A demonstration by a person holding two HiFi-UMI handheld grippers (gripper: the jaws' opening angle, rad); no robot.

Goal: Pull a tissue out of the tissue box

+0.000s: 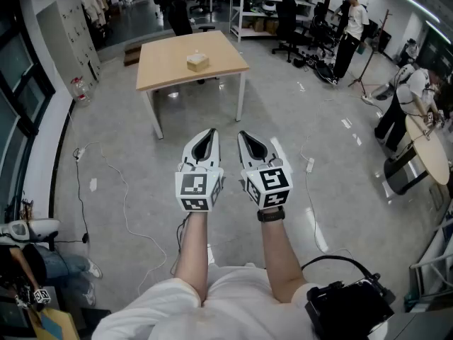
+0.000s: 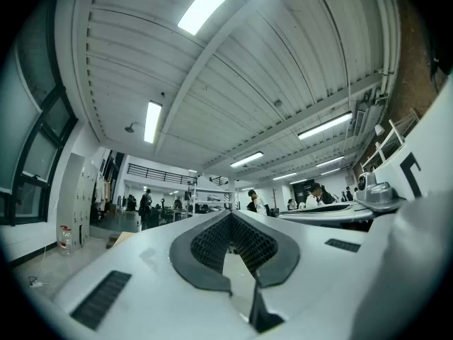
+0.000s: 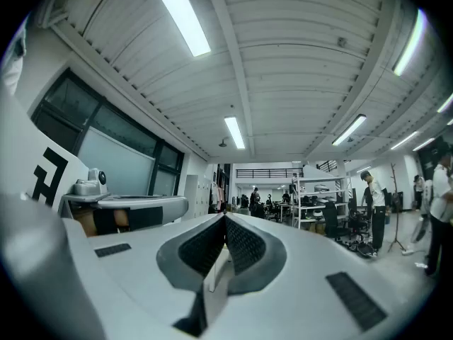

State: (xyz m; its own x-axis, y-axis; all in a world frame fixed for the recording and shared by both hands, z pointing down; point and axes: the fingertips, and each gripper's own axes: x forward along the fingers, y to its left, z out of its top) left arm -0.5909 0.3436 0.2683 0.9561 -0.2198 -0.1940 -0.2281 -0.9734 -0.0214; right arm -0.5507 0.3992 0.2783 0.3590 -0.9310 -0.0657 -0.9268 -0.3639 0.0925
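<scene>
Tissue box [image 1: 197, 61] stands alone on the light wooden worktop [image 1: 163, 66], near the middle of its top, at the far end of the head view. Nothing touches it.

Left gripper [image 1: 206, 139] and right gripper [image 1: 250, 140] are held side by side in front of the person's body, above the grey floor [image 1: 127, 140] and well apart from the worktop. Both point toward the worktop, and each carries its marker cube at the rear, next to the forearm.

Left gripper view: the fingers [image 2: 205, 243] are closed, with the ribbed pads meeting at the tip and nothing between them. Right gripper view: the fingers [image 3: 244, 246] are likewise closed tip to tip, and the gripper is empty.

Surroundings: white cables [image 1: 117, 183] trail across the floor to the left of the grippers. Metal shelving [image 1: 272, 2] stands beyond the worktop. Several people [image 1: 350, 30] stand or bend at the right side of the room, near a round table [image 1: 428, 151]. A black device [image 1: 347, 307] sits at the lower right of the head view, close to the person.
</scene>
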